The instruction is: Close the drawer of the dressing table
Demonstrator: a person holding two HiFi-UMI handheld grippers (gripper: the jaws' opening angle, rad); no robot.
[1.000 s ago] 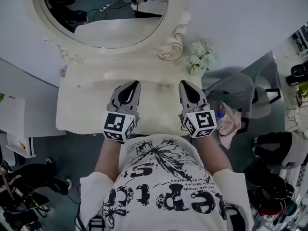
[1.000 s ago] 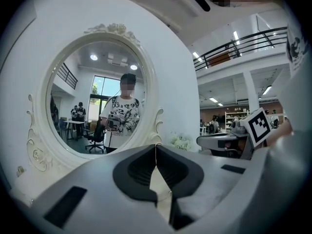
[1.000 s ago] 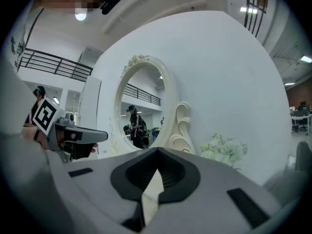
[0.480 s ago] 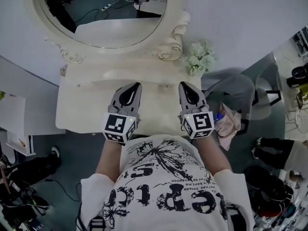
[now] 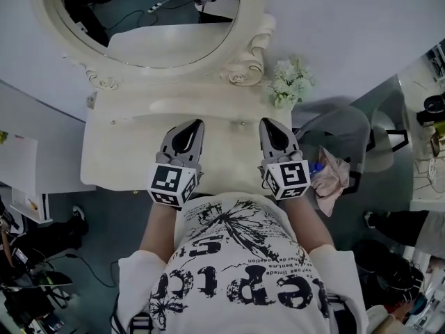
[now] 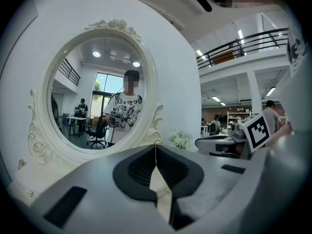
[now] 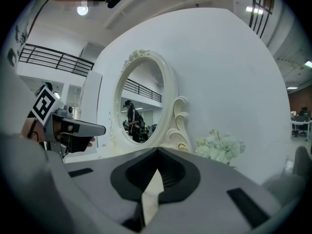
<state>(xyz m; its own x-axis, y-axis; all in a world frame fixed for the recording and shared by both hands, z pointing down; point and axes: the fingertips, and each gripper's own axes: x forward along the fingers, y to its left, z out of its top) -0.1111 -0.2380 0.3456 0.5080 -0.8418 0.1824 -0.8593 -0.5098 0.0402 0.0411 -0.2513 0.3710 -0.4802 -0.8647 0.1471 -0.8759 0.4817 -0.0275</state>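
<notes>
The left gripper (image 5: 197,124) and right gripper (image 5: 265,122) both have their jaws pressed together on nothing, side by side just above the dressing table (image 5: 118,160) surface. Its oval mirror (image 5: 149,19) stands ahead of them; the drawer cannot be made out below the grippers

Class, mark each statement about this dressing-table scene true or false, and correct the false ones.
1. The left gripper has its jaws together, with nothing between them. True.
2. The mirror is rectangular. False: it is oval.
3. The right gripper holds flowers. False: its jaws are shut and empty; the white flowers stand to the right of the mirror.
4. Both grippers are over the dressing table. True.
</notes>
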